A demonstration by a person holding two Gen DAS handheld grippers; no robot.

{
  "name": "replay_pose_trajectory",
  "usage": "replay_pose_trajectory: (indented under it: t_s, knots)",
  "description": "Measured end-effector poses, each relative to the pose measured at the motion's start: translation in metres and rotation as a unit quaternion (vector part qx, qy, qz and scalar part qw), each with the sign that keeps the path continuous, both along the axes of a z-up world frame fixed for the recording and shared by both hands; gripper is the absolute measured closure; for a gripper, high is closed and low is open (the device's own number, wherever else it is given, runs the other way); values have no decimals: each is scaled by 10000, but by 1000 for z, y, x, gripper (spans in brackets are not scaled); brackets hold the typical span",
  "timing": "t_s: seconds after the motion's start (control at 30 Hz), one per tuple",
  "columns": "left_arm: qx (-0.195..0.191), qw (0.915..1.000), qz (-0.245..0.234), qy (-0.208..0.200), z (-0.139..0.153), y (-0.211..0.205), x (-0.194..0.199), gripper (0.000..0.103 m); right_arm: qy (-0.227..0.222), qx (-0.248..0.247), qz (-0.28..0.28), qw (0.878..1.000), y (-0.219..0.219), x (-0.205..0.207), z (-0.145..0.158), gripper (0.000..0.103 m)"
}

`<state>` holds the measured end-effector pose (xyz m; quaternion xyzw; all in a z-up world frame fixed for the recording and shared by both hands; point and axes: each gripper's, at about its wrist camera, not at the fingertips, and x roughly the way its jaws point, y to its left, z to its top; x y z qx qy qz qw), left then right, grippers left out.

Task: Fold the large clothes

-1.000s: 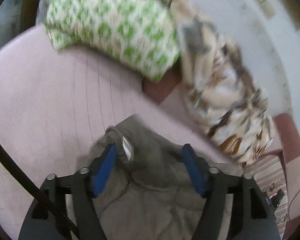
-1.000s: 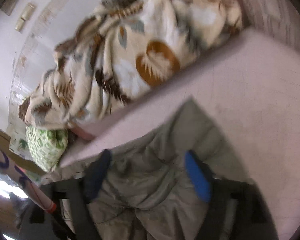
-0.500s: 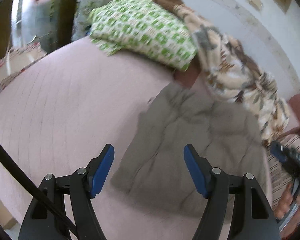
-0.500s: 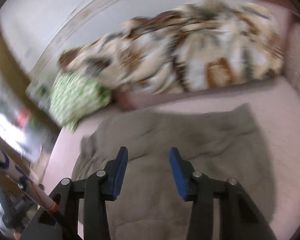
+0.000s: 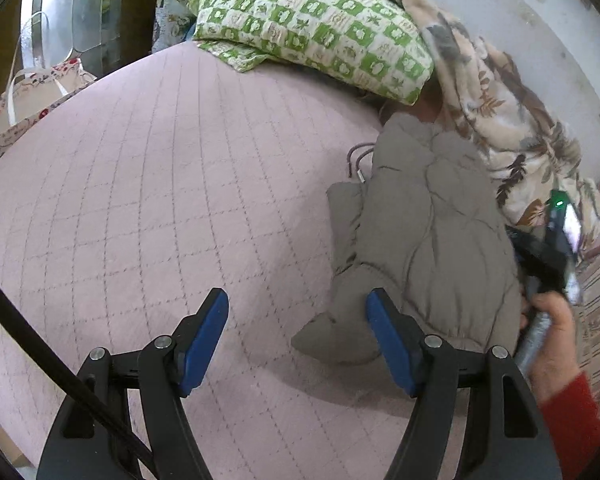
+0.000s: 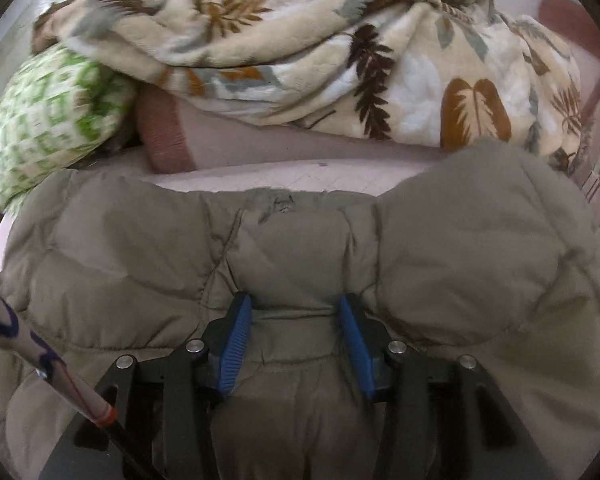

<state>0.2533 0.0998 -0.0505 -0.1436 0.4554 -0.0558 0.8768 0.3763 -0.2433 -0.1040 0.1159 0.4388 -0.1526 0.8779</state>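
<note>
Right gripper (image 6: 296,334) half closed around a jacket (image 6: 300,248) fold, left gripper (image 5: 296,336) wide open, empty; best pinched firmly before lifting.

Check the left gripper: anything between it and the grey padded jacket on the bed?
Nothing visible. The left gripper is open over bare pink quilted bedspread, with the jacket lying just to its right; its near corner reaches the right finger. The green pillow and leaf-print blanket sit behind, out of the path.

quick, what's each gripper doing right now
Left gripper: open, holding nothing, over the pink bedspread.
Right gripper: jaws around a fold of the grey padded jacket.
</note>
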Motion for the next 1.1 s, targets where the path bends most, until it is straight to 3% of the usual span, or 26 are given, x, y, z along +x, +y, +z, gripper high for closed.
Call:
replay_pose_trajectory:
  t_s: [0.13, 0.27, 0.4, 0.47, 0.6, 0.67, 0.73, 0.8, 0.9, 1.03, 1.1]
  knots:
    - [246, 9995, 207, -46, 2, 4, 1, 32, -15, 44, -30, 10000, -5, 5, 1, 54]
    - [54, 9995, 322, 40, 1, 15, -2, 32, 318, -483, 11, 9983, 13, 4, 26, 52]
    - [-25, 9989, 469, -38, 6, 24, -6, 32, -410, -666, 287, 9965, 45, -21, 84, 52]
    - [-56, 9987, 511, -27, 5, 25, -7, 32, -448, -474, 668, 9956, 68, -23, 93, 52]
    - [-92, 9988, 479, 53, 2, 25, -5, 32, -157, -379, 1267, 9911, 116, -5, 72, 52]
    - [-16, 9989, 477, 21, 3, 24, -5, 32, 265, -327, 1317, 9904, 129, 16, 45, 44]
    - [52, 9990, 444, -35, 5, 21, -3, 32, 505, -655, 1267, 9885, 141, 34, 20, 42]
    - [119, 9991, 397, -70, 7, 18, -3, 32, 585, -933, 1272, 9857, 147, 40, 17, 42]
    - [203, 9992, 320, -100, 7, 13, -5, 32, 584, -926, 1340, 9849, 143, 38, 35, 43]
    - [259, 9992, 262, -166, 9, 10, -11, 32, -354, -657, 998, 9922, 95, -4, 99, 39]
    - [272, 9991, 258, -175, 9, 9, -12, 32, -433, -791, 562, 9943, 60, -20, 110, 39]
